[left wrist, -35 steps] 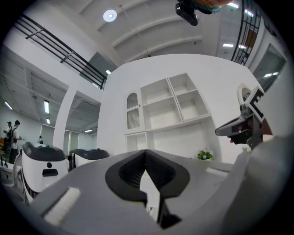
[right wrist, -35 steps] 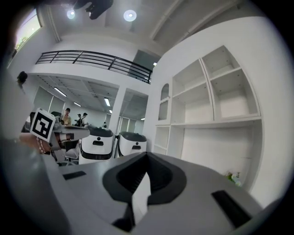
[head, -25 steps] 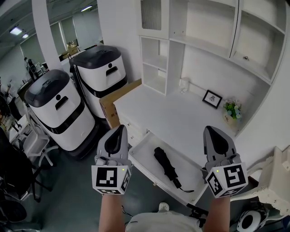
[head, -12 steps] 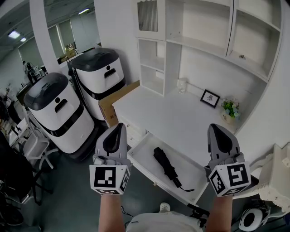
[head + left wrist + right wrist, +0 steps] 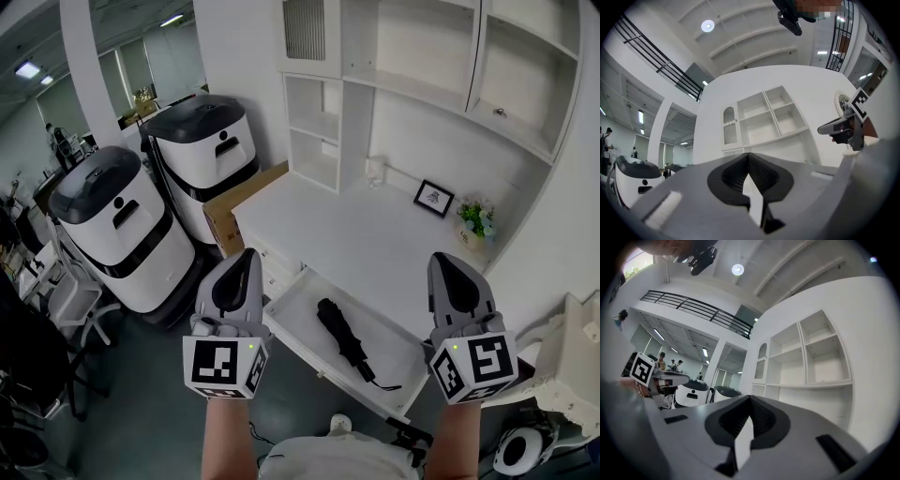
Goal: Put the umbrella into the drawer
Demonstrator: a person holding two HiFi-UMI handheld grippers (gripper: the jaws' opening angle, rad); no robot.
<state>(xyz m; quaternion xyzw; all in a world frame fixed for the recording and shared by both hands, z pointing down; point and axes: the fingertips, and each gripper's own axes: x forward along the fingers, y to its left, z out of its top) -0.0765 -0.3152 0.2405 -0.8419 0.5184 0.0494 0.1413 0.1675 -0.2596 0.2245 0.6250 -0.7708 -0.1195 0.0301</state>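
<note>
The left claw (image 5: 244,262) and right claw (image 5: 448,267) are held side by side, well apart, pointing forward, both closed and empty.

A white bench (image 5: 361,234) is backed by tall white open shelving (image 5: 403,70). Two rounded white machines with black lids (image 5: 122,234) are set beside a brown cardboard box (image 5: 239,208) on a dark grey floor (image 5: 150,412).

We see the umbrella (image 5: 343,337) lying in the open drawer (image 5: 298,311), which sticks out from the front of the desk (image 5: 347,234). Our left tool (image 5: 247,256) is left of the drawer and our right tool (image 5: 446,260) is over its right end. A picture frame (image 5: 432,198) and flowers (image 5: 477,222) stand side by side at the back of the desk. A cardboard box (image 5: 242,211) sits left of the desk.
</note>
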